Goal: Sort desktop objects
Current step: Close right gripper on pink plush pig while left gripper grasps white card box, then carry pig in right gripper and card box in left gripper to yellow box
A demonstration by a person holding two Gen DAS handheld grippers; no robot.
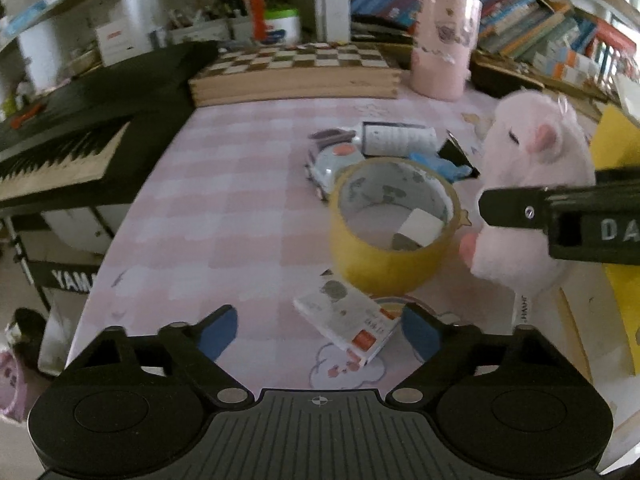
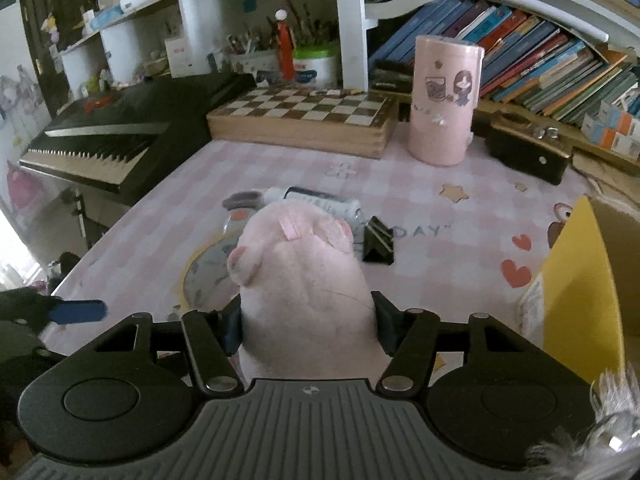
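The pink plush toy point(image 2: 304, 280) is clamped between the fingers of the right hand-held gripper point(image 2: 308, 326) above the desk point(image 2: 460, 216). The left hand-held gripper point(image 1: 318, 334) is held apart over a small card box point(image 1: 346, 322), just before the tape roll point(image 1: 394, 226).

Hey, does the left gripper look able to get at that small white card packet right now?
Probably yes: the left gripper is open, the card packet lies flat partly between its fingers, and nothing covers it.
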